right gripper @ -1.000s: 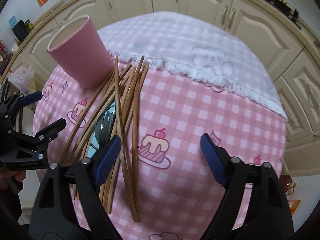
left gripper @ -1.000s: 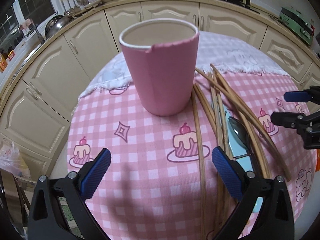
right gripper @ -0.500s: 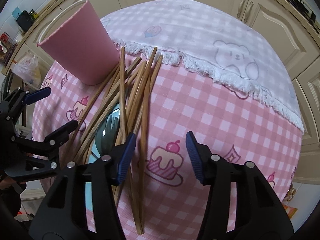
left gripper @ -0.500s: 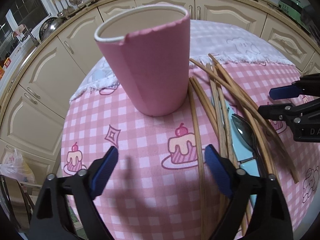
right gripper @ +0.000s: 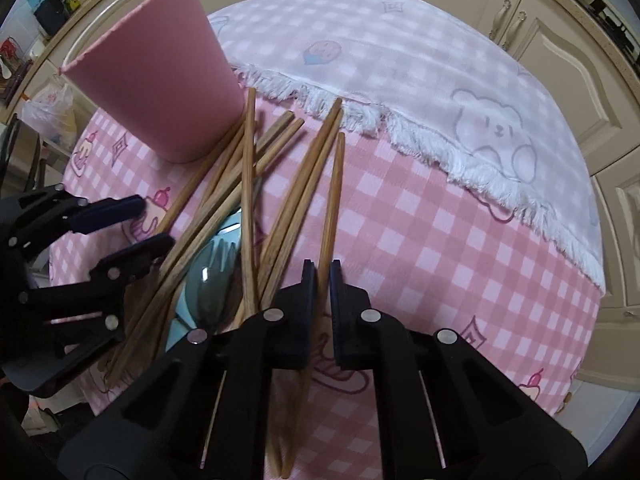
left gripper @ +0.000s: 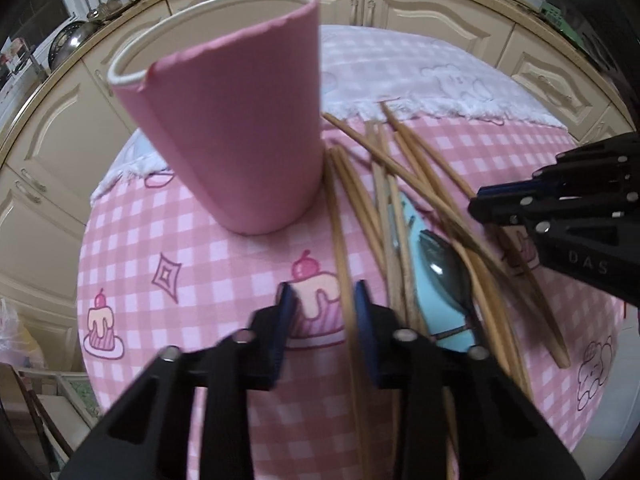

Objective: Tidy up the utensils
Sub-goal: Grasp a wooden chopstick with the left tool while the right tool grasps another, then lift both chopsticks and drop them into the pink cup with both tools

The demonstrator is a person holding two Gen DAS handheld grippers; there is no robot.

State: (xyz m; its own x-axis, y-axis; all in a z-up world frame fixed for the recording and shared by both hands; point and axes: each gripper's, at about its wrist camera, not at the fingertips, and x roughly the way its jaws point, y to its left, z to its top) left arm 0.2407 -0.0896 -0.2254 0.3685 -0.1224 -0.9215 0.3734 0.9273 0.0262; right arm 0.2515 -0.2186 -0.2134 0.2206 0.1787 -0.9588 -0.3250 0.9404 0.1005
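Observation:
A tall pink cup (left gripper: 236, 128) stands upright on the pink checked tablecloth (left gripper: 200, 272); it also shows in the right wrist view (right gripper: 160, 80). Several wooden chopsticks (left gripper: 400, 184) lie fanned out to its right, over a light blue spoon holder with a grey spoon (left gripper: 444, 272) and fork (right gripper: 212, 268). My left gripper (left gripper: 322, 304) is low over the cloth, half closed around the leftmost chopstick (left gripper: 340, 240), which lies against its right pad. My right gripper (right gripper: 323, 276) is shut on the rightmost chopstick (right gripper: 334, 196).
A white fringed cloth with bear prints (right gripper: 440, 92) covers the far half of the round table. Cream kitchen cabinets (left gripper: 420, 4) curve around behind. A plastic bag (right gripper: 48, 108) sits on the floor to the left.
Both grippers have dropped toward the chopsticks and closed. The left narrowed around the leftmost chopstick; the right went from open to shut on the rightmost chopstick.

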